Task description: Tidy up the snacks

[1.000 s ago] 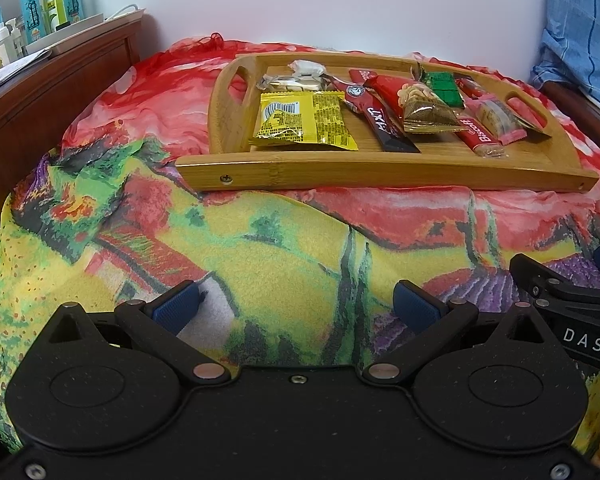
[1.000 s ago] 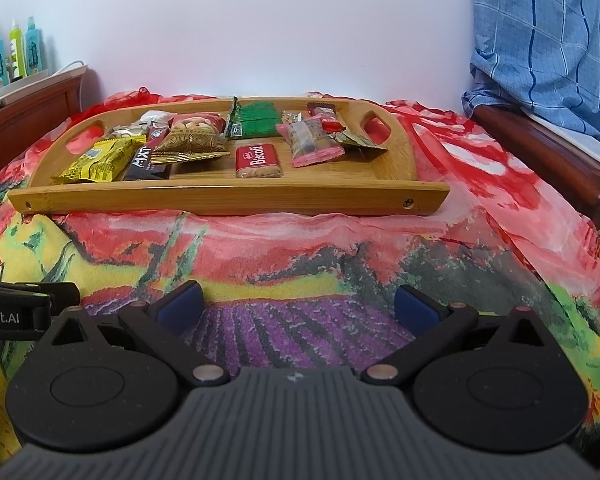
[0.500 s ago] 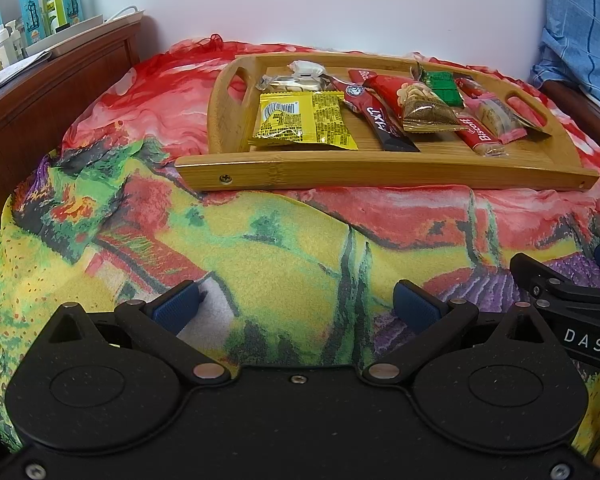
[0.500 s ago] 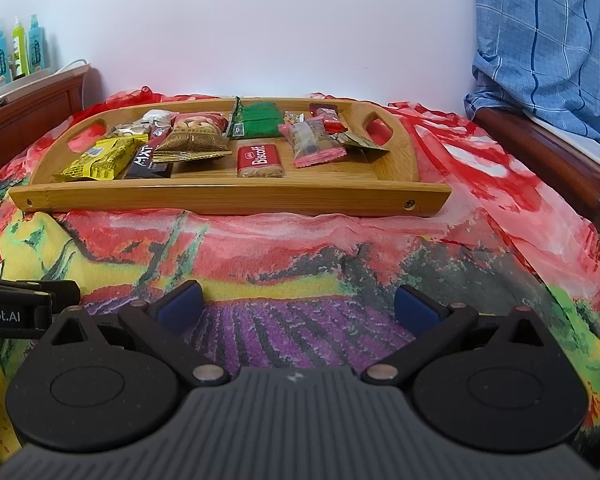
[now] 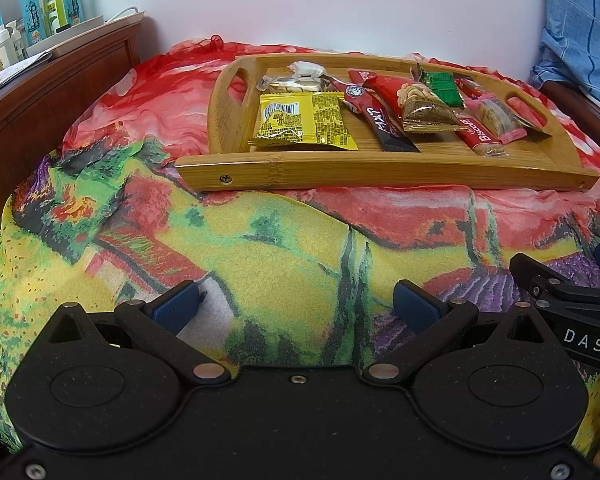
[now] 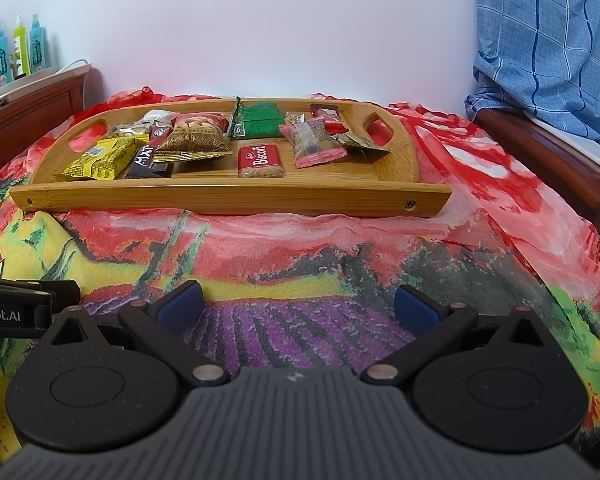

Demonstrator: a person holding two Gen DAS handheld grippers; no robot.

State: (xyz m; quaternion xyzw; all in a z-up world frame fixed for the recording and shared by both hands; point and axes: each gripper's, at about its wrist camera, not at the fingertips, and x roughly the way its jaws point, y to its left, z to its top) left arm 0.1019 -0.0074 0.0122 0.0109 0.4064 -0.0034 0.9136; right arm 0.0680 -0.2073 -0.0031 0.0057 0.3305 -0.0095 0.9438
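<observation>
Nothing has moved: left tongs (image 5: 296,306) and right tongs (image 6: 298,306) gape empty before the snack tray (image 6: 228,198).

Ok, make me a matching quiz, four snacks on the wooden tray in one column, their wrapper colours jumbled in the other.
Snacks:
1. flat barcode packet
2. Biscoff biscuit
3. folded foil packet at the tray's back
4. clear-windowed wafer packet

Colours:
A. pink
B. green
C. yellow
D. red

Pairs: 1-C, 2-D, 3-B, 4-A
</observation>
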